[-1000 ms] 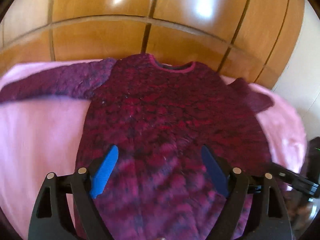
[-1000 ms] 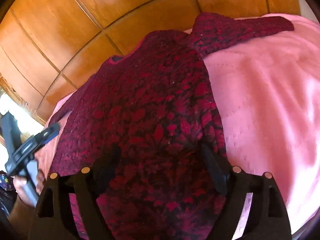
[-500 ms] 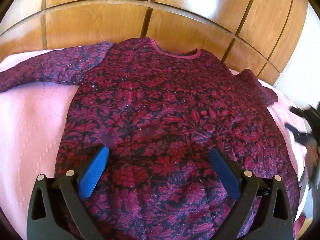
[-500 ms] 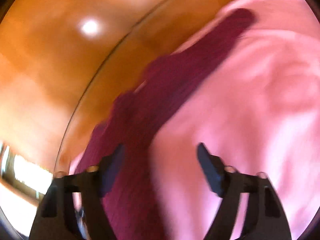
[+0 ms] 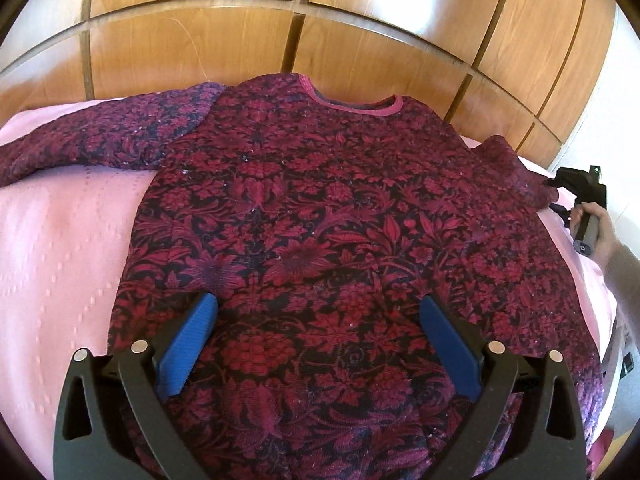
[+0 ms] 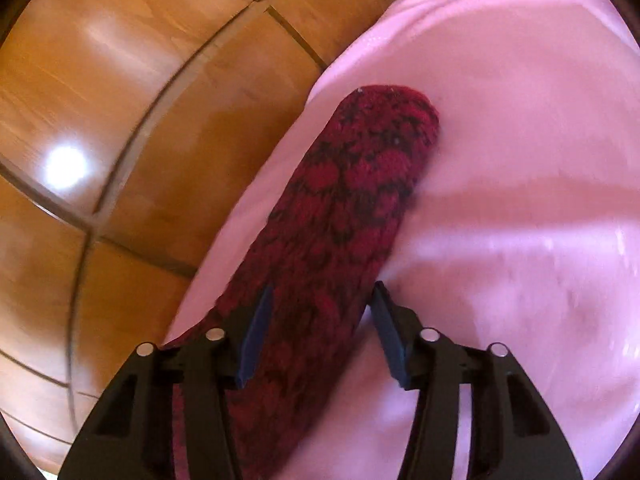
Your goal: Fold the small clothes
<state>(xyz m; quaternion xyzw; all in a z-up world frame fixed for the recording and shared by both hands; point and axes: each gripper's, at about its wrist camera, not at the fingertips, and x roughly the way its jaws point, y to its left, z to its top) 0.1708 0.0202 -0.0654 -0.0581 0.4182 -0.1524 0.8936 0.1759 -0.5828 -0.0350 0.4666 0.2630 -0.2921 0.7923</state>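
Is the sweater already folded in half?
No, the sweater lies spread flat on the pink bedspread, with its sleeve stretched out sideways.

text: none legible | labels: none | right view blurred, perhaps missed

A bed covered by a pink bedspread (image 5: 60,248) carries a dark red floral sweater (image 5: 340,232) spread flat, neckline toward the wooden panelling, one sleeve (image 6: 352,200) stretched out across the pink cloth.
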